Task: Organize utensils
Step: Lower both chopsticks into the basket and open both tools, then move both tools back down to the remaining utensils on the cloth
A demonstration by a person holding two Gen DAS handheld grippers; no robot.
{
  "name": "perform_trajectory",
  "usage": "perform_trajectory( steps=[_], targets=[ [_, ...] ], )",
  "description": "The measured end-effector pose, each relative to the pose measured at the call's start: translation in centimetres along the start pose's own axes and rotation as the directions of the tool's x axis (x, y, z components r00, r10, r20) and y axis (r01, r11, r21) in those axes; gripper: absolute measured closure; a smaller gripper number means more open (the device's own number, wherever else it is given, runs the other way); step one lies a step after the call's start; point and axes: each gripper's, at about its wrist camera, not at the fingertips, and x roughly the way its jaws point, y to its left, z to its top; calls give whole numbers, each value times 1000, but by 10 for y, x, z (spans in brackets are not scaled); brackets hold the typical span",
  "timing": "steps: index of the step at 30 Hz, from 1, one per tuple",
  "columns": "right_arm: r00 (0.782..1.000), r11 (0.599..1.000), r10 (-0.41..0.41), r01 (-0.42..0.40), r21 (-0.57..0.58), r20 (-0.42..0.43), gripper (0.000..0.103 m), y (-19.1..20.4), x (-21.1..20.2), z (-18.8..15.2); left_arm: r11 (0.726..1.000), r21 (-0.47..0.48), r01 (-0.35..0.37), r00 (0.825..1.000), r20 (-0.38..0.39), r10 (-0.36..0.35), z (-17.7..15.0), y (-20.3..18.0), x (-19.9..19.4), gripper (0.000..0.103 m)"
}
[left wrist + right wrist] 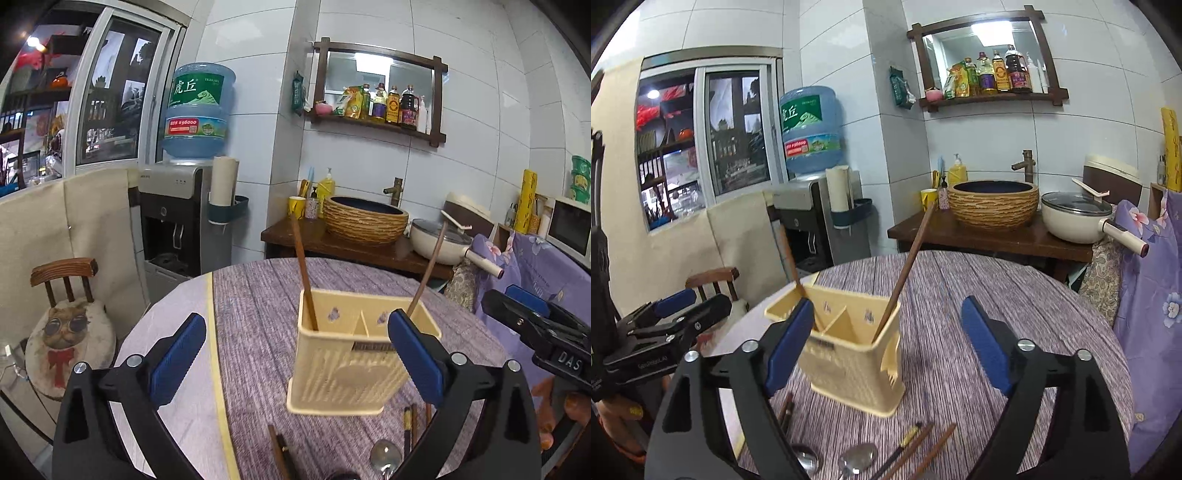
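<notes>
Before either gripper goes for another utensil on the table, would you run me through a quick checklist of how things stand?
1. Left gripper jaws apart, nothing between the pads: ok.
2. Right gripper jaws apart and empty: ok.
3. Cream utensil holder upright on the purple table: ok.
4. One chopstick in each compartment, left chopstick and right chopstick, both leaning but inside: ok.
5. Utensils left to sort: loose chopsticks and spoons lie flat at the near edge: not ok.
6. Spoon handles free to grasp: cannot tell, cut off by the frame.
</notes>
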Motion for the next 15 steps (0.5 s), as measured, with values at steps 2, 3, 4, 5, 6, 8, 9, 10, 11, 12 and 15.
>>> perform_trajectory(
  steps=[2, 3, 4, 5, 6, 8, 9, 10, 11, 12, 15],
  targets=[
    [1000, 1000, 11, -11, 3, -17, 20, 1, -5, -13, 1000, -9, -11, 1000, -21, 10, -11, 3, -2, 5],
    [1000, 1000, 13, -13, 9, -21, 20, 1, -8, -18, 1000, -18, -12, 999, -41, 11, -18, 6, -1, 5],
    [1000, 1000, 12, -12, 18, -26, 20, 0, -12, -26, 1000, -23, -13, 998, -55, 11, -23, 9, -2, 5],
    [1000, 1000, 8, -8, 26, -30, 20, -2, -13, -32, 999, -28, -16, 997, -71, 14, -29, 11, -2, 5],
    [999, 999, 1, 1, 39, -36, 19, -5, -15, -39, 999, -34, -21, 996, -87, 18, -34, 14, -2, 5],
    [998, 997, -10, 15, 72, -61, 19, -12, -17, -54, 999, -42, -31, 992, -123, 25, -47, 20, -1, 5],
    [997, 996, -14, 21, 88, -81, 19, -15, -17, -61, 998, -42, -36, 990, -141, 30, -52, 22, -1, 5],
    [995, 995, -17, 26, 97, -98, 19, -18, -18, -67, 998, -42, -39, 987, -160, 32, -58, 25, -1, 5],
    [992, 994, -24, 37, 106, -122, 19, -22, -18, -74, 998, -42, -43, 983, -180, 35, -64, 28, -1, 5],
    [990, 993, -33, 48, 109, -137, 19, -24, -18, -81, 998, -38, -45, 979, -200, 36, -70, 31, 0, 5],
    [979, 991, -85, 102, 86, -184, 19, -31, -22, -101, 997, -11, -75, 969, -237, 71, -85, 38, -2, 5]
  ],
)
